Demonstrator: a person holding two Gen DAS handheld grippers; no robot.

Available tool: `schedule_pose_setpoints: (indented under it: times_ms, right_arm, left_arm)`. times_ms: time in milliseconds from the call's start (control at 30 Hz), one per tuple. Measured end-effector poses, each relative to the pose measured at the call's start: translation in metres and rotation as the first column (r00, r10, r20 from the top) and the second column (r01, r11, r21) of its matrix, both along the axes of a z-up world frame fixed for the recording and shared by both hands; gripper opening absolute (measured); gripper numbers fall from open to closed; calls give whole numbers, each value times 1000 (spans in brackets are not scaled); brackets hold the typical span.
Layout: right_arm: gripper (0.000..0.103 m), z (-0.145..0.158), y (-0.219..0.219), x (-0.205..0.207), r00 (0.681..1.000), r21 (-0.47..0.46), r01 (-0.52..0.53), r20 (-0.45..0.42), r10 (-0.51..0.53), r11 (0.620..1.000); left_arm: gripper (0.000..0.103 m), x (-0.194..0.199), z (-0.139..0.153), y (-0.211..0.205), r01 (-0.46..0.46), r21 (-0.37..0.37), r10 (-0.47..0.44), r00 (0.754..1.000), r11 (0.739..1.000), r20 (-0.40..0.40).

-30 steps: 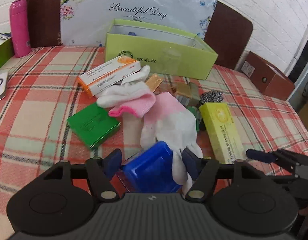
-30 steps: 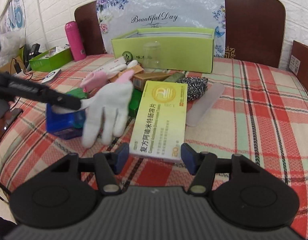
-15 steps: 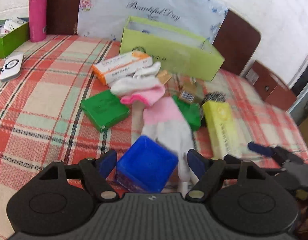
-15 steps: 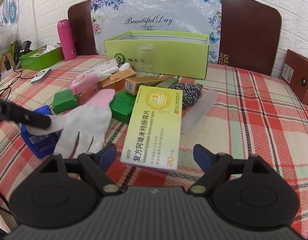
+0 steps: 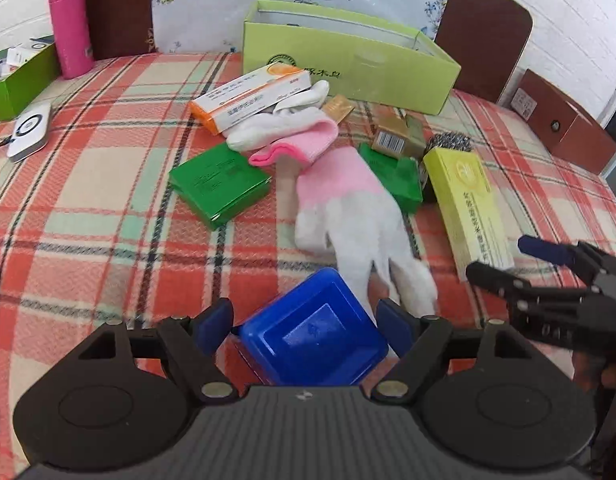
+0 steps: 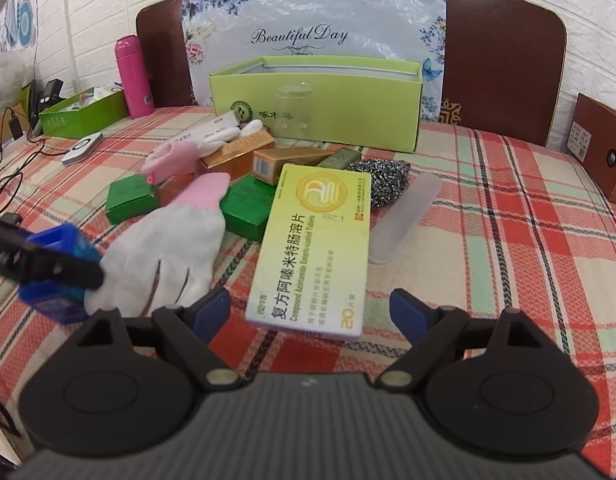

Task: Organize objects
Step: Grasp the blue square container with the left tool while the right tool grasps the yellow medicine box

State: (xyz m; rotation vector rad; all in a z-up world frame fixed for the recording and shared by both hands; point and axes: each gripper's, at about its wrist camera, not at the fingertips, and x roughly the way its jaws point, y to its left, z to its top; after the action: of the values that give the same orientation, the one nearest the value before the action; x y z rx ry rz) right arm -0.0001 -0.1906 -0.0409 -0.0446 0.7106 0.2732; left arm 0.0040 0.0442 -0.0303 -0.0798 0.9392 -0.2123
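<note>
Two grippers sit low in their frames, both with jaws wide and pressing on nothing.

Item 1, nearest: your left gripper (image 5: 306, 322) straddles the blue plastic box (image 5: 313, 338), bottom centre of the left view. Neither pad looks to touch it. It is likely light, hard and slick; close across its flat side walls, low down, not on a corner.

Item 2: your right gripper (image 6: 309, 314) stands over the near end of the yellow medicine carton (image 6: 313, 250), centre of the right view. Thin card, probably light and easily crushed; grip the long edges gently.

Item 3: white glove with pink cuff (image 5: 349, 216), mid-frame, limp, its fingertips lying against the blue box. Soft cloth will drape and may drag; pinch a bunched fold.

Item 4: green flat boxes (image 5: 220, 184), left of the glove. Stiff card, shallow edges.

Item 5: second glove (image 5: 292, 132), orange-and-white carton (image 5: 250, 96), small gold cartons (image 6: 284, 160) and steel scourer (image 6: 381, 182), upper centre. The scourer is springy and snags cloth.

Item 6, farthest: open lime-green box (image 6: 315, 110) at the back of the plaid tablecloth (image 5: 88, 208), the likely destination. A clear cup (image 6: 294, 108) stands before it; it tips easily.
</note>
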Motion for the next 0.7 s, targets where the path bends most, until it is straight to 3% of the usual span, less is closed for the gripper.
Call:
schedule_pose_setpoints:
  times_ms: [267, 400, 467, 600, 667, 700]
  right_arm:
    - [88, -2, 7, 7, 1000, -13, -24, -5, 24, 1000]
    - [88, -4, 10, 15, 1000, -32, -10, -14, 9, 999]
    - [89, -4, 11, 18, 1000, -33, -2, -15, 2, 999]
    - [89, -6, 16, 23, 1000, -31, -14, -20, 13, 999]
    - [90, -7, 18, 23, 1000, -31, -16, -17, 16, 999]
    - [90, -8, 19, 23, 1000, -30, -17, -15, 16, 999]
  left_arm:
    - [81, -8, -6, 24, -20, -42, 19, 1000, 999, -18]
    - [79, -6, -6, 26, -55, 17, 56, 998, 998, -40]
    - [78, -13, 5, 28, -56, 20, 56, 998, 998, 0]
    - [82, -27, 27, 31, -68, 47, 65, 996, 997, 59]
    - [84, -28, 24, 31, -62, 68, 59, 997, 996, 40]
    - [85, -28, 20, 32, -55, 44, 54, 998, 998, 27]
